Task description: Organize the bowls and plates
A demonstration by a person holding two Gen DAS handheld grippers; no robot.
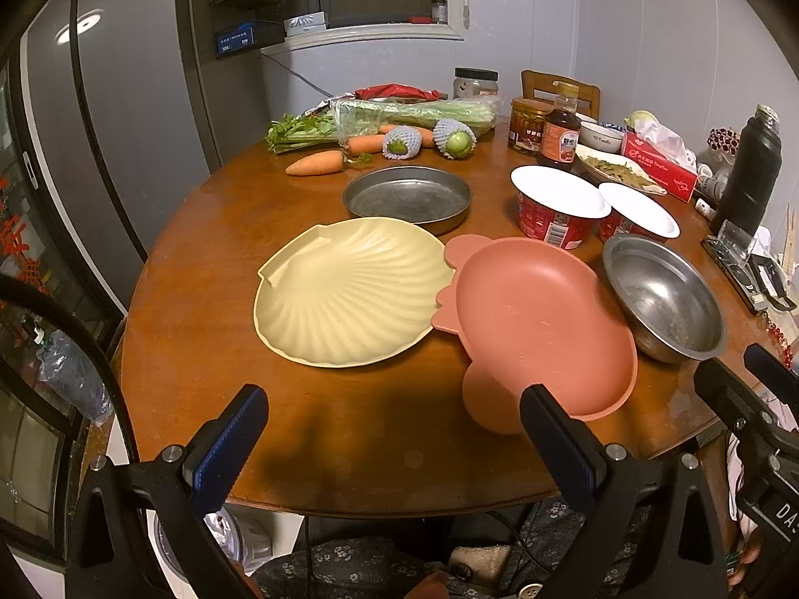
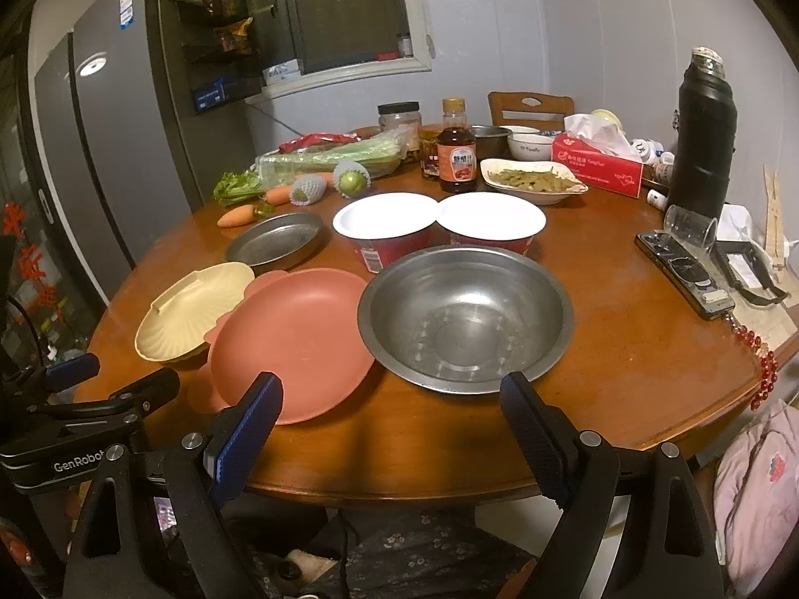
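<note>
A cream shell-shaped plate (image 1: 349,294) (image 2: 192,312) lies on the round wooden table (image 1: 199,249), with a pink plate (image 1: 544,319) (image 2: 294,344) overlapping its right edge. To the right sits a steel bowl (image 1: 664,297) (image 2: 464,317). Behind them rests a shallow round metal pan (image 1: 407,197) (image 2: 274,245). My left gripper (image 1: 394,429) hovers open over the near table edge, in front of the two plates. My right gripper (image 2: 392,414) is open too, just short of the steel bowl's near rim. Neither holds anything.
Two red instant-noodle cups (image 2: 439,224) with white lids stand behind the bowl. Carrots, celery (image 1: 399,117), netted fruit, jars, a sauce bottle (image 2: 457,147), a food dish, a tissue box (image 2: 597,167), a black flask (image 2: 704,135) and a phone (image 2: 684,269) crowd the back and right. A fridge (image 1: 125,125) stands left.
</note>
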